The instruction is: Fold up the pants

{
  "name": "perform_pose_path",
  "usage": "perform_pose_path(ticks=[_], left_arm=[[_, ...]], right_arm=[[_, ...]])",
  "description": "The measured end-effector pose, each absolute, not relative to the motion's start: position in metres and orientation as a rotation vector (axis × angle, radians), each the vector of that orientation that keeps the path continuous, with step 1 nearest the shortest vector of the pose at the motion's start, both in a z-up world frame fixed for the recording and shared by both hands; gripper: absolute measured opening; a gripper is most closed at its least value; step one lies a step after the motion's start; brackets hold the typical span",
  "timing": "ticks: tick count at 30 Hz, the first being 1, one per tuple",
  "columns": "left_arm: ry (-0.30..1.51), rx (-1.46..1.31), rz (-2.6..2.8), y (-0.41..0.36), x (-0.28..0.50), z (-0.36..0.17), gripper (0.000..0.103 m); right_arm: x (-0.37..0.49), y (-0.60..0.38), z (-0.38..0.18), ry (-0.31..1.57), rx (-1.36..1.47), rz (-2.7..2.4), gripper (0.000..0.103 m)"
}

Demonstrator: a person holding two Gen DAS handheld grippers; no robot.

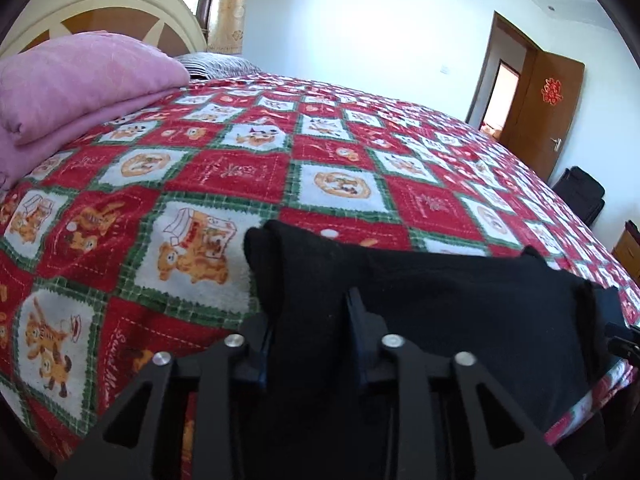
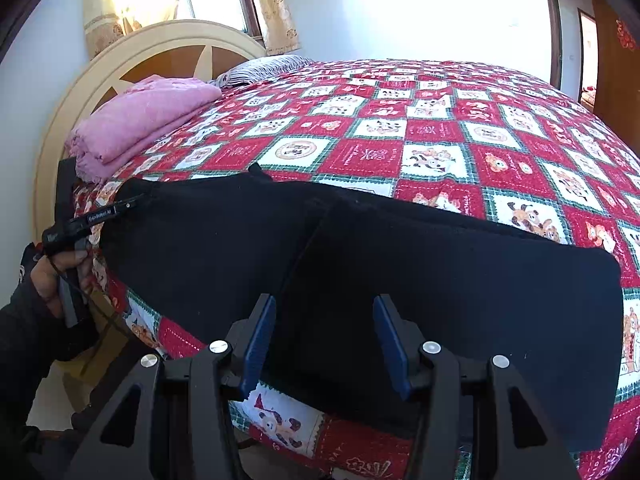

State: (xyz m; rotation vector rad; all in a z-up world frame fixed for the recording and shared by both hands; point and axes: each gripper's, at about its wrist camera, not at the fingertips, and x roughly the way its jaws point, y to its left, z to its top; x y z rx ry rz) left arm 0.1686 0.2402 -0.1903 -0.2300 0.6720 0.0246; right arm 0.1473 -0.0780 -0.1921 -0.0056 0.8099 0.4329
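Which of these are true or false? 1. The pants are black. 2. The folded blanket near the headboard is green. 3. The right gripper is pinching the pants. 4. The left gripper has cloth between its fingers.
1. True: the pants are black.
2. False: the blanket is pink.
3. False: the right gripper is open above the pants.
4. True: the left gripper is closed on the pants.

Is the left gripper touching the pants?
Touching. In the left wrist view a bunched fold of the black pants sits pinched in the left gripper, its jaws pressed against the cloth on both sides.
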Motion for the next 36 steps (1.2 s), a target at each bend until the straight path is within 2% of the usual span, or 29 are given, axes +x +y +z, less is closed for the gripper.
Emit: perform_pose_path(ticks=[3, 5, 8, 11, 19, 28, 36], left_arm=[[0.668, -0.285, 0.006, 0.246, 0.172, -0.193, 0.044], [0.677, -0.270, 0.000, 0.244, 0.174, -0.192, 0.043], [0.702, -0.270, -0.043, 0.244, 0.173, -0.186, 0.023], [0.690, -0.275, -0.059, 0.242, 0.166, -0.175, 0.022], [0.666, -0.496, -0.175, 0.240, 0.151, -0.134, 0.021], [0.619, -0.551, -0.367, 0.163, 0.145, -0.071, 0.021], [0.658, -0.459, -0.554, 0.045, 0.172, -0.043, 0.021]], right_arm=[[0.146, -0.078, -0.193, 0.809, -0.013, 0.433, 0.053], [0.146, -0.077, -0.193, 0.809, -0.012, 0.436, 0.053], [0.145, -0.077, -0.192, 0.804, -0.016, 0.435, 0.053], [0.146, -0.081, -0.188, 0.796, -0.006, 0.427, 0.053], [0.151, -0.106, -0.174, 0.792, 0.022, 0.339, 0.053], [0.143, -0.146, -0.148, 0.758, 0.034, 0.258, 0.053], [0.135, -0.195, -0.138, 0.739, 0.035, 0.164, 0.053]])
